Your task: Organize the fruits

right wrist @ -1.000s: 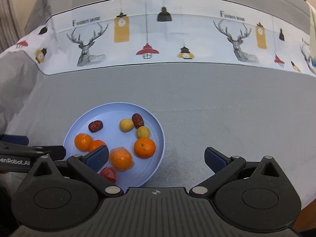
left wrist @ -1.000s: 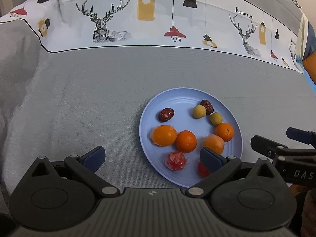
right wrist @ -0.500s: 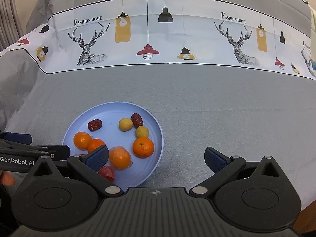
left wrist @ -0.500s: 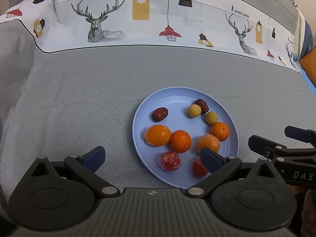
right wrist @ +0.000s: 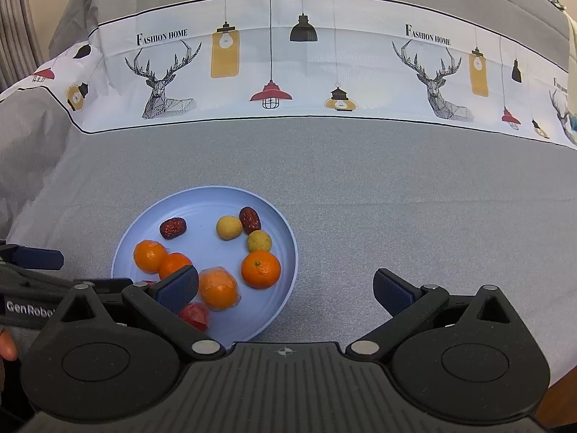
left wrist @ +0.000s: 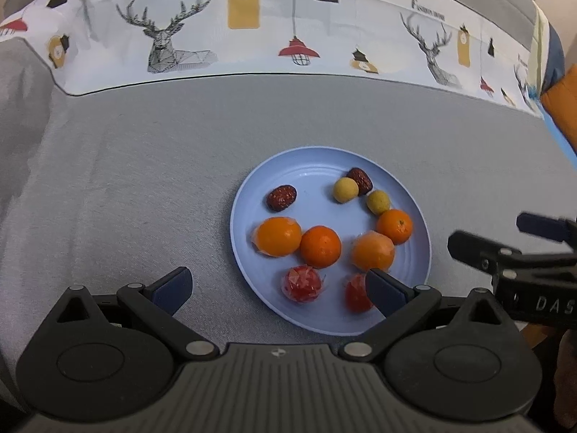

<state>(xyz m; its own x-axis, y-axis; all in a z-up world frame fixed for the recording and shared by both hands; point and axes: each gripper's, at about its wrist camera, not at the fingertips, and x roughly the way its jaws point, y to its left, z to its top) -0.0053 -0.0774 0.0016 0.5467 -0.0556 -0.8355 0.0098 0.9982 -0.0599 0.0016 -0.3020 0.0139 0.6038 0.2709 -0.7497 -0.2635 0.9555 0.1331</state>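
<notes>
Both hand-held grippers are spread wide and hold nothing. Seen from its own camera, the left hand-held gripper (left wrist: 277, 288) has its right fingertip (left wrist: 384, 290) over the near part of the blue plate (left wrist: 252, 195), where it covers a part of one red wrapped fruit (left wrist: 355, 294); whether it touches this fruit cannot be told. Its other fingertip is over the grey cloth, beside the plate. The right hand-held gripper (right wrist: 286, 288) has its left fingertip (right wrist: 178, 288) over the near left part of the plate, and it hides a part of one orange (right wrist: 173, 263) and of one red fruit (right wrist: 194, 315). The right fingertip is over bare cloth, well apart from the plate.

Each camera sees the other gripper only as a dark piece cut off by the picture edge.

On the plate, nearest to the left camera, lies a second red wrapped fruit (left wrist: 301, 283), fully visible. Behind it are four oranges; two of them, the wrapped orange on the left (left wrist: 277, 236) and another (left wrist: 373, 250), seem to be in clear film. Farther back lie two small yellow round fruits (left wrist: 345, 189), one touching a dark red date (left wrist: 360, 180). A second date (left wrist: 282, 197) lies alone at the left.

Farther still, the grey bench cover (right wrist: 396, 180) goes to a white band with printed deer and lamps (right wrist: 288, 72). At the right edge of the left view, something orange and blue (left wrist: 560, 101) is cut off and cannot be identified.
</notes>
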